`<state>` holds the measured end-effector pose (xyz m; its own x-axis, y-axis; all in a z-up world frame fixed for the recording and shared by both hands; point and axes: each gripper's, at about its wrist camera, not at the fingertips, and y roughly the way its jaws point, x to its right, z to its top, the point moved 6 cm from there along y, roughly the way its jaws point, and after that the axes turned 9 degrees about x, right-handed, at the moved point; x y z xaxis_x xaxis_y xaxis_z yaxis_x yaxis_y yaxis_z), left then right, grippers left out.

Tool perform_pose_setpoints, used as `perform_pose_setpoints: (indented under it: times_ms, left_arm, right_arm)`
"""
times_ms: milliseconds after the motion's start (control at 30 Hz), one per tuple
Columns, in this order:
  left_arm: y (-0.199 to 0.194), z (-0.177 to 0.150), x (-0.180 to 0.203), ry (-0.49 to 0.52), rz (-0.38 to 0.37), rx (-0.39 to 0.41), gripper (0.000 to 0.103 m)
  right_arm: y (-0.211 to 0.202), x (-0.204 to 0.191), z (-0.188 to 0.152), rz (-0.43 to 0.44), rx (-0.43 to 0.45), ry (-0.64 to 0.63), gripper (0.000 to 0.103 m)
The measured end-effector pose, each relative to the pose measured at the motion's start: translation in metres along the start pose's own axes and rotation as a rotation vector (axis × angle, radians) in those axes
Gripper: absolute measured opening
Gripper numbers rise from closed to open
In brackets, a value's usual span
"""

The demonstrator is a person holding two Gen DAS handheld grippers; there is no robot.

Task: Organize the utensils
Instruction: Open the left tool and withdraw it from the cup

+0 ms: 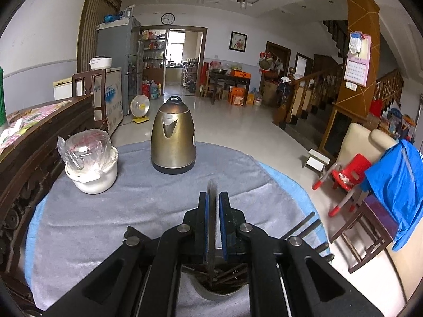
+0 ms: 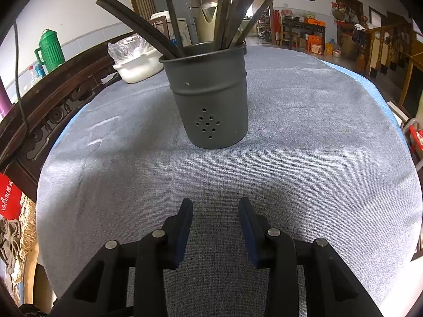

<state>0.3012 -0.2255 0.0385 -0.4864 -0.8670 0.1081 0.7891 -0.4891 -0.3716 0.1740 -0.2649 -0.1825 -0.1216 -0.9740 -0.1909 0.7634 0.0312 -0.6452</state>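
Note:
In the left wrist view my left gripper (image 1: 212, 198) is shut on a single dark chopstick (image 1: 212, 211). The stick stands upright between the blue pads, and its lower end reaches into the metal utensil holder (image 1: 219, 288) directly beneath. More dark chopsticks (image 1: 304, 224) stick out of the holder to the right. In the right wrist view the grey perforated holder (image 2: 208, 97) stands mid-table with several chopsticks (image 2: 227, 13) leaning in it. My right gripper (image 2: 215, 211) hangs open over bare cloth in front of the holder, nothing between its fingers.
A grey-blue cloth (image 2: 317, 145) covers the round table. A bronze kettle (image 1: 173, 137) and a white pot with a plastic-wrapped lid (image 1: 91, 163) stand at the far side. Dark carved wooden furniture (image 1: 39, 137) borders the left. A red chair (image 1: 346, 174) stands off to the right.

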Motion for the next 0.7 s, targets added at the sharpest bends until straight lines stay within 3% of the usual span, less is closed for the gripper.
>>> perform_pose_setpoints:
  times_ms: [267,333,533,700]
  left_arm:
    - [-0.01,-0.004,-0.007,0.011,0.004,-0.017,0.013]
    - [-0.012,-0.005,-0.009,0.012,0.006,-0.02,0.027]
    - [-0.021,-0.007,-0.014,0.022,0.019,-0.018,0.053]
    - [-0.03,-0.015,-0.02,0.037,0.037,-0.04,0.065]
  right_arm:
    - [0.001,-0.002,0.0,-0.016,-0.003,-0.014,0.04]
    - [0.001,-0.002,0.0,-0.018,-0.004,-0.016,0.04]
    - [0.001,-0.003,-0.001,-0.025,-0.006,-0.022,0.041]
    - [0.001,-0.003,-0.001,-0.027,-0.01,-0.026,0.041]
